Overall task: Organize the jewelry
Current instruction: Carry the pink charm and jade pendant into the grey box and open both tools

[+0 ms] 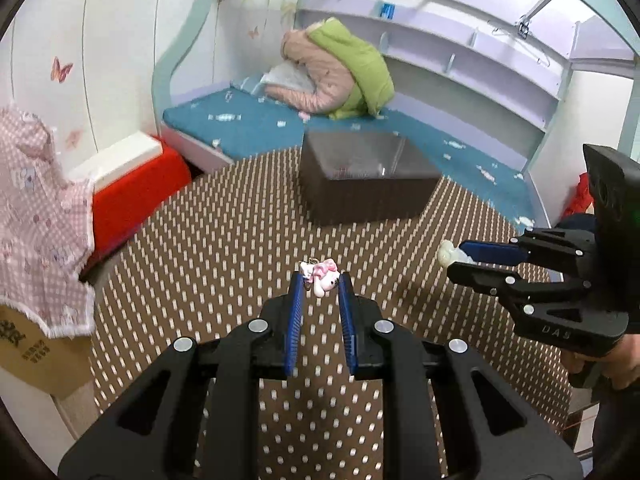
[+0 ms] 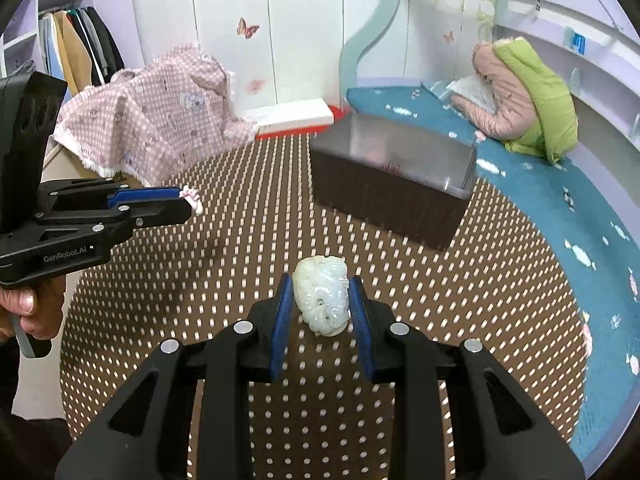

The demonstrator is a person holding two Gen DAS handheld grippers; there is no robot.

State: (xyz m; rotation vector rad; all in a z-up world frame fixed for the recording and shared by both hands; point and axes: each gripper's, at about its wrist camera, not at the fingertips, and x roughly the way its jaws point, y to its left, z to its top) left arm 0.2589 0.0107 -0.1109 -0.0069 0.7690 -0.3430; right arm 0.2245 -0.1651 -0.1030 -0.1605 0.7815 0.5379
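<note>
My left hand-held gripper [image 1: 320,280] grasps a pink-and-white charm [image 1: 322,277] lying crosswise at its fingertips. My right hand-held gripper [image 2: 320,294], marked "DAS", grips a pale jade pendant [image 2: 322,294], long axis running lengthwise between its fingers. "GenRobot.AI" marks the left one.

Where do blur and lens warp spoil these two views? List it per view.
Left wrist view: dark box smeared by motion blur, shelves bowed by the fisheye, pink charm fairly sharp. Right wrist view: dark box blurred along its near edge, black corners, pale carved pendant crisp.
</note>
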